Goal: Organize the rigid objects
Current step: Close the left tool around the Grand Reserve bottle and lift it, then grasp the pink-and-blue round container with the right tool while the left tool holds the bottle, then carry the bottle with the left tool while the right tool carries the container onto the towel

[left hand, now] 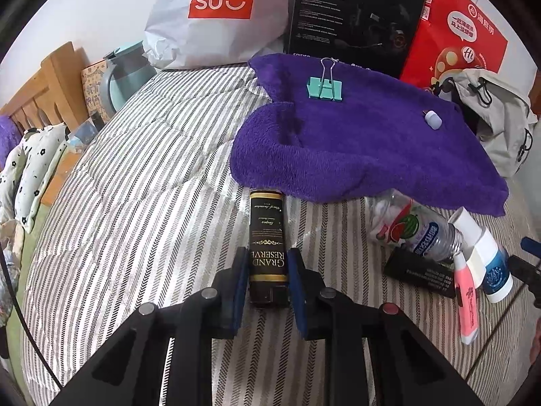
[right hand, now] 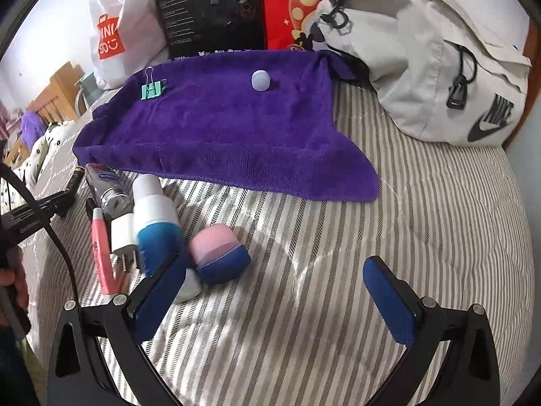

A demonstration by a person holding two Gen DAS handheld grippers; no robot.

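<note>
A purple towel (left hand: 355, 145) lies on the striped bed, with a teal binder clip (left hand: 325, 88) and a small lilac cap (left hand: 433, 120) on it; all three also show in the right wrist view: towel (right hand: 230, 135), clip (right hand: 152, 89), cap (right hand: 260, 80). My left gripper (left hand: 267, 260) is shut on a black and gold "Grand Reserve" box (left hand: 267, 237) that lies on the bed. My right gripper (right hand: 270, 284) is open and empty above the bed, with a pink and blue egg-shaped case (right hand: 218, 253) just ahead of its left finger.
A clear bottle (left hand: 412, 230), a white and blue tube (right hand: 159, 220), a pink tube (right hand: 101, 253), a white charger (right hand: 123, 237) and a black box (left hand: 419, 274) lie clustered in front of the towel. A grey backpack (right hand: 439, 67), boxes and a Miniso bag (left hand: 216, 10) stand behind.
</note>
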